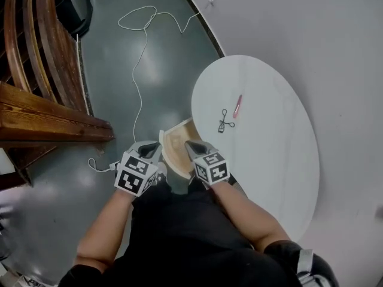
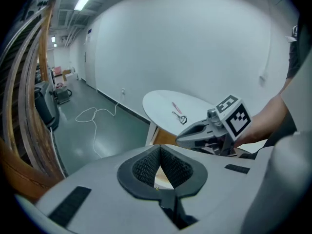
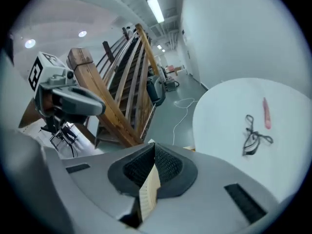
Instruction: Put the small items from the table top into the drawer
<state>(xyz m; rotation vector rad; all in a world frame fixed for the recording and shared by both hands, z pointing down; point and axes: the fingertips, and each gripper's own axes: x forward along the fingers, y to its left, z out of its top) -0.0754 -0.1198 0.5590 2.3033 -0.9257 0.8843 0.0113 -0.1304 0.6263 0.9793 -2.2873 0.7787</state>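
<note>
Left gripper [image 1: 152,150], right gripper [image 1: 192,148], one drawer [image 1: 175,141] — one pen [image 1: 238,105], one clip [image 1: 224,122]

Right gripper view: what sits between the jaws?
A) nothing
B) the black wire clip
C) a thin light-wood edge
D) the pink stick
C: the right gripper has its jaws closed on a thin light-wood edge, apparently of the drawer, while the pink stick and the black wire clip lie apart from it on the white table.
</note>
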